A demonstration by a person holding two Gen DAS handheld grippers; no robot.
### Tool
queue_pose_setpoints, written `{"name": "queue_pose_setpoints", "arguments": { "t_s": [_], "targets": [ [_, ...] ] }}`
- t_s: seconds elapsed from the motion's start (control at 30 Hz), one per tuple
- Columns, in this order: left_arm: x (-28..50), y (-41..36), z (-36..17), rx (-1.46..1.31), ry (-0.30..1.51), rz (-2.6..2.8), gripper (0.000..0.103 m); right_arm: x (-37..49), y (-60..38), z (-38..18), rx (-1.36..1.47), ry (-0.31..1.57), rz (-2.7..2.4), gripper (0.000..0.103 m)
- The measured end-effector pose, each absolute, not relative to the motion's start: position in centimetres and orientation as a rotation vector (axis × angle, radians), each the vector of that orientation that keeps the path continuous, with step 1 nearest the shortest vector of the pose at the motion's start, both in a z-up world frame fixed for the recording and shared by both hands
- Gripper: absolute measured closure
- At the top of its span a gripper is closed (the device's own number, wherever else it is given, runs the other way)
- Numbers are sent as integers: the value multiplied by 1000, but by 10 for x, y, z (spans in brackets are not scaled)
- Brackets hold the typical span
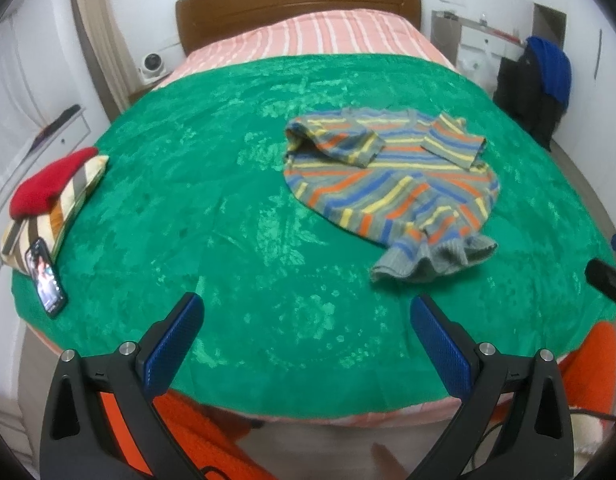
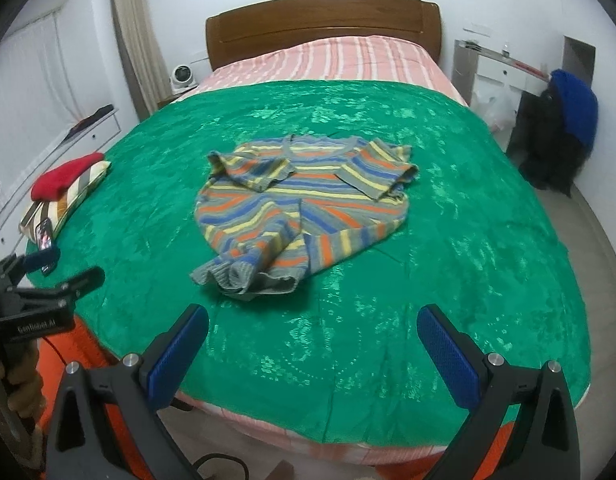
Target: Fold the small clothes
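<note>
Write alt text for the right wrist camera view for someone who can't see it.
A small striped sweater, sleeves folded in, lies on a green blanket covering a bed. The open right gripper hovers at the near edge, empty; the left gripper shows at far left.

**Striped sweater lies mid-bed, right gripper wide above the near edge**

The striped sweater (image 2: 304, 200) lies on the green blanket (image 2: 468, 240), both sleeves folded across its chest, hem bunched towards the camera; the right gripper (image 2: 312, 332) hangs with blue pads spread, holding nothing; the left gripper (image 2: 48, 276) pokes in at the far left; a red cloth (image 2: 66, 176) rests on a striped pillow (image 2: 68, 200).
</note>
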State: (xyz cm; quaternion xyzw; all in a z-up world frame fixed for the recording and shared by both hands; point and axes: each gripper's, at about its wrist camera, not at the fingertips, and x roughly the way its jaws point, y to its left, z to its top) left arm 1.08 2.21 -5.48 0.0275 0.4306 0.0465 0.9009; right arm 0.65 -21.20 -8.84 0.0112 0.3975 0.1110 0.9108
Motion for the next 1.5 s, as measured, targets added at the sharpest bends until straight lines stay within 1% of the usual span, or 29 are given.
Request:
{"name": "queue_pose_setpoints", "arguments": {
  "t_s": [0.33,0.93,1.1,1.23,1.5],
  "targets": [
    [11,15,-58,77,905,78,0,8,-218,-97,8,844,191,0],
    [10,13,-63,80,909,79,0,6,-213,-93,-73,816,119,0],
    [12,24,-66,30,930,49,0,7,-220,-94,-14,791,185,0],
    [11,38,-66,-3,932,83,0,16,-232,-103,80,834,187,0],
    [16,35,-73,10,951,85,0,20,-223,-101,82,831,216,0]
  ]
}}
